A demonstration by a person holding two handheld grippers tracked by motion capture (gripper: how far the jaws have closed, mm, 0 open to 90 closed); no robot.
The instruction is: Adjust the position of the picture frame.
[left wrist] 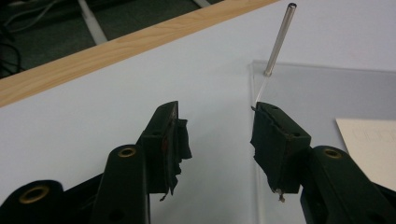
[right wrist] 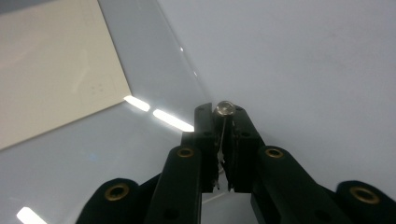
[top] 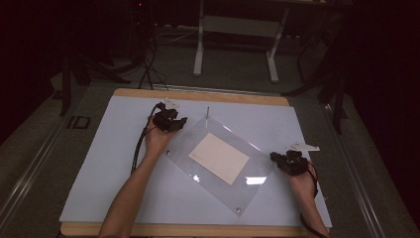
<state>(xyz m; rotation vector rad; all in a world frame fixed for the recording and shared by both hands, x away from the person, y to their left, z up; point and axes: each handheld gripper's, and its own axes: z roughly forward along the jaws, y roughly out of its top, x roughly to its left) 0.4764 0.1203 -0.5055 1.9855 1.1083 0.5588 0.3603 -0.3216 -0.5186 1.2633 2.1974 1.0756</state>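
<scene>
A clear acrylic plate (top: 198,173) lies at an angle on the white board, with a cream sheet (top: 219,157) at its middle. A thin metal rod (top: 207,113) stands upright at the plate's far corner. My left gripper (top: 179,122) is at the plate's upper left edge. In the left gripper view it (left wrist: 219,140) is open with nothing between the pads, its right jaw is over the plate's edge (left wrist: 255,88), and the rod (left wrist: 279,39) is ahead. My right gripper (top: 273,156) is at the plate's right corner. In the right gripper view it (right wrist: 224,116) is shut on a small round-headed metal pin (right wrist: 224,108).
Small screws sit at the plate's near corner (top: 238,210) and left corner (top: 168,152). The white board (top: 99,173) rests on a wooden table whose far edge (top: 198,95) shows behind it. Beyond the table, on the floor, stand a desk frame (top: 237,29) and cables.
</scene>
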